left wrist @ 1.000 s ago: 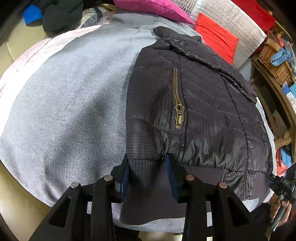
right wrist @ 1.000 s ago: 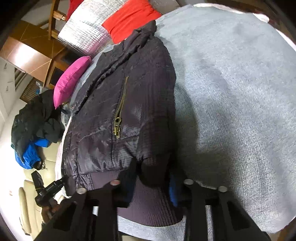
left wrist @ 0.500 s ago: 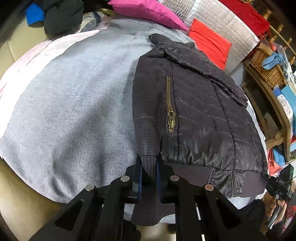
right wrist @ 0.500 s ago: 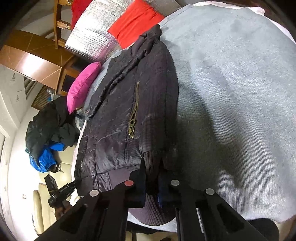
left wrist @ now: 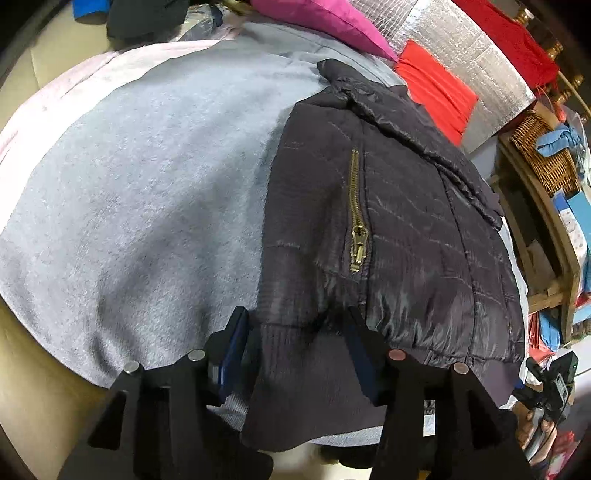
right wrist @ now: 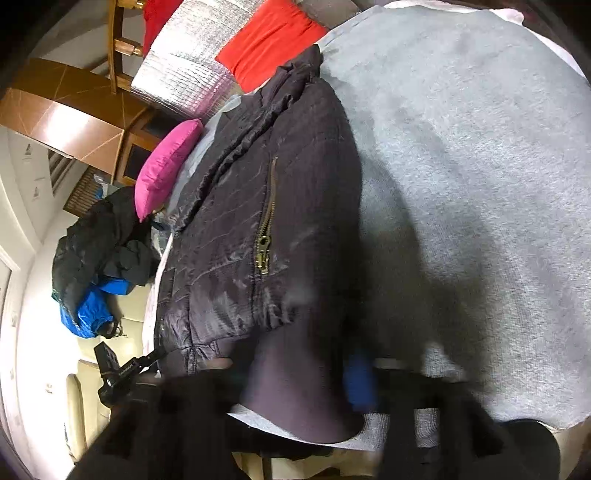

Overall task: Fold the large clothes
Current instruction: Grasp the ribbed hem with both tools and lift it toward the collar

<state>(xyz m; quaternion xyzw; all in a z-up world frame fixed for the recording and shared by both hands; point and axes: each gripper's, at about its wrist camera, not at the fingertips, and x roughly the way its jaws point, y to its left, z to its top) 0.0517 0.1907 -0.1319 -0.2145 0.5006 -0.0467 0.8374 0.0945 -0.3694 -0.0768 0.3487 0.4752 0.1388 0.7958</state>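
Where tongs (left wrist: 295, 354) gape — jacket cuff (left wrist: 291, 373) between

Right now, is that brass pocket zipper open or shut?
Shut: on the zipper the teeth are meshed along the whole length, with the pull hanging at the lower end of the jacket pocket.

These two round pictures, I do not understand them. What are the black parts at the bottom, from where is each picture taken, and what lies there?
No robot is here: a person holds one two-finger gripper in each hand, and a fisheye camera on each looks forward along its fingers, hence the round, bent pictures. One picture comes from the left gripper, the other from the right gripper, which is blurred. On the grey blanket lies a dark quilted jacket with a brass zipper. Both grippers stand open around its ribbed hem, one at each side, holding nothing. Behind lie a pink pillow and a red cushion.
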